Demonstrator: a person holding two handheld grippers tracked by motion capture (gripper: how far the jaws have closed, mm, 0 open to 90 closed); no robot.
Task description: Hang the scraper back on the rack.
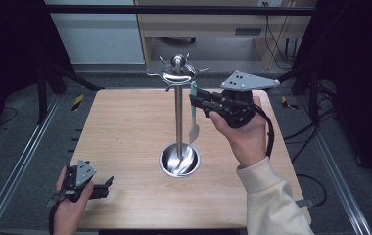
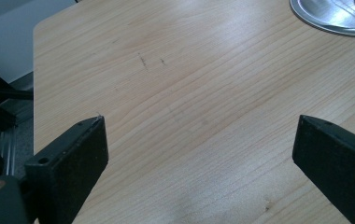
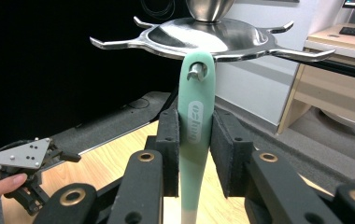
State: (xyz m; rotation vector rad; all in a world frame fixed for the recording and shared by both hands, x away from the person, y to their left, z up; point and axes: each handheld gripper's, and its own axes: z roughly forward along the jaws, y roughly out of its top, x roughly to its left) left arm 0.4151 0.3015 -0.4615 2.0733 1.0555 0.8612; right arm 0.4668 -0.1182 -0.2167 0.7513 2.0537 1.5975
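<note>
A steel utensil stand [image 1: 178, 117] rises from a round dish base [image 1: 179, 160] at the table's middle, with a crown of hooks [image 3: 213, 37] on top. A mint-green utensil [image 1: 193, 105] hangs beside the pole, the hole in its handle [image 3: 195, 121] over one hook [image 3: 196, 71]. My right gripper [image 1: 195, 100] is shut on that handle just below the hook, pads [image 3: 168, 140] pressing both sides. My left gripper [image 1: 106, 185] rests low at the table's front left, open, with bare wood between its jaws [image 2: 199, 140].
The wooden table [image 1: 125, 132] has a rounded far-left corner. The dish base's rim [image 2: 334, 16] lies ahead and right of the left gripper. Metal rails [image 1: 22, 161] flank the table; a desk and cables stand behind it.
</note>
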